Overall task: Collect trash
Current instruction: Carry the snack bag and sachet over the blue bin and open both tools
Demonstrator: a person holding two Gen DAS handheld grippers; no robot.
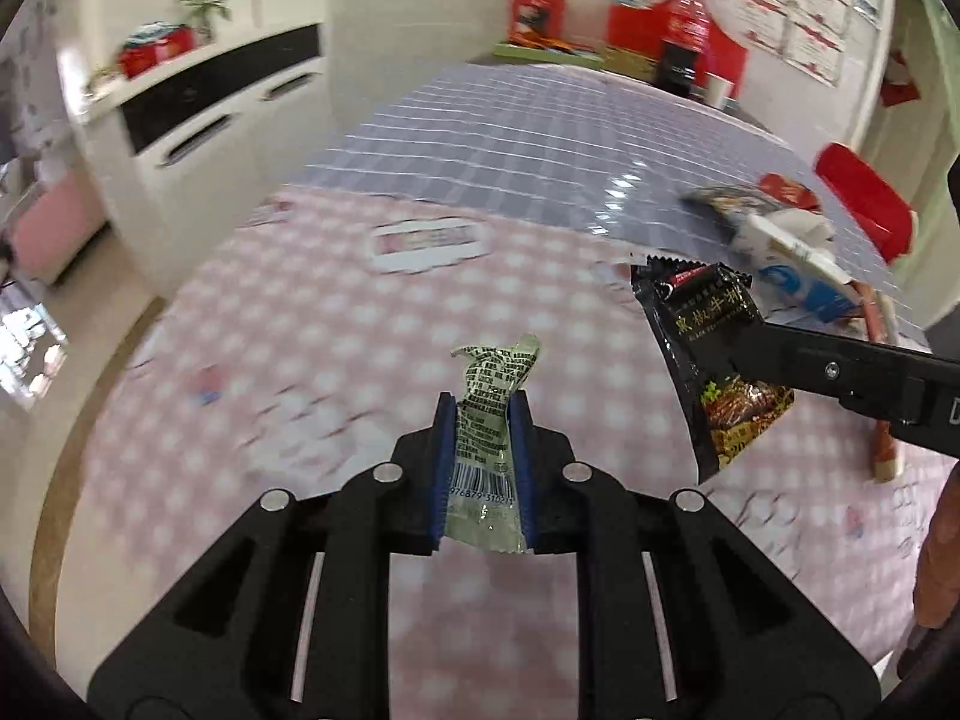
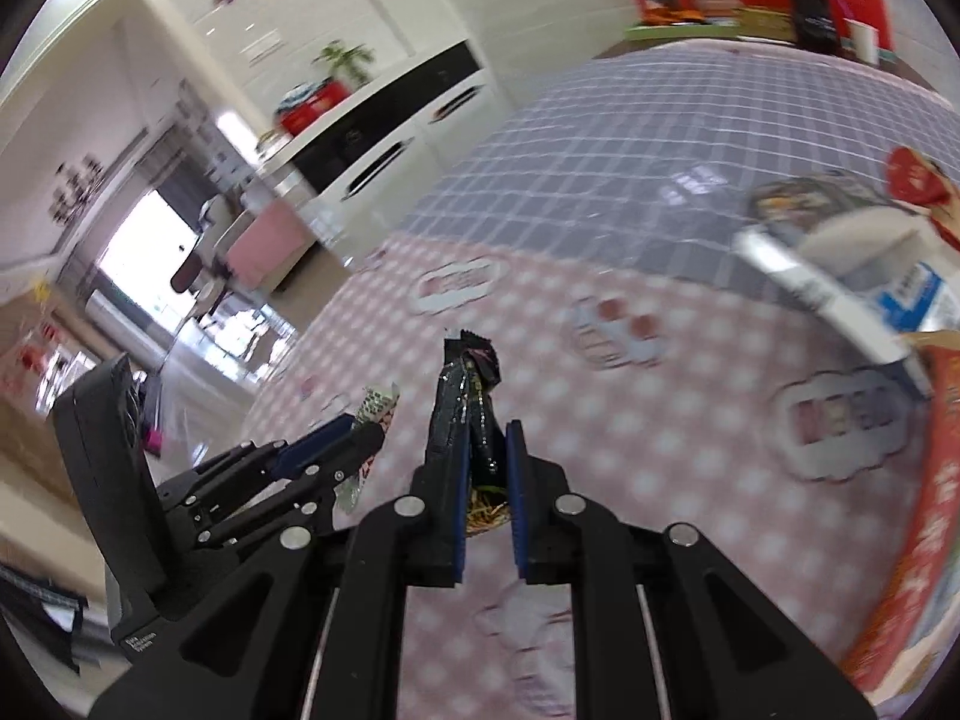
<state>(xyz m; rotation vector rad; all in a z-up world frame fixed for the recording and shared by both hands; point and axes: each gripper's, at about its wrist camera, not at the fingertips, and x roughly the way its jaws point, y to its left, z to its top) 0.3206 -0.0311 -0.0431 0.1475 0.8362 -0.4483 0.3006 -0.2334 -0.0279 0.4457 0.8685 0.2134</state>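
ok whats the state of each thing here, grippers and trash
left gripper: shut on green wrapper
green wrapper: crumpled, held off the table
right gripper: shut on black snack packet
black snack packet: torn open, held off the table
trash pile: lying on the tablecloth, blurred

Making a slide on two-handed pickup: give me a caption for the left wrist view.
Left gripper pinches a green wrapper while the right gripper holds a black snack packet above the checked tablecloth.
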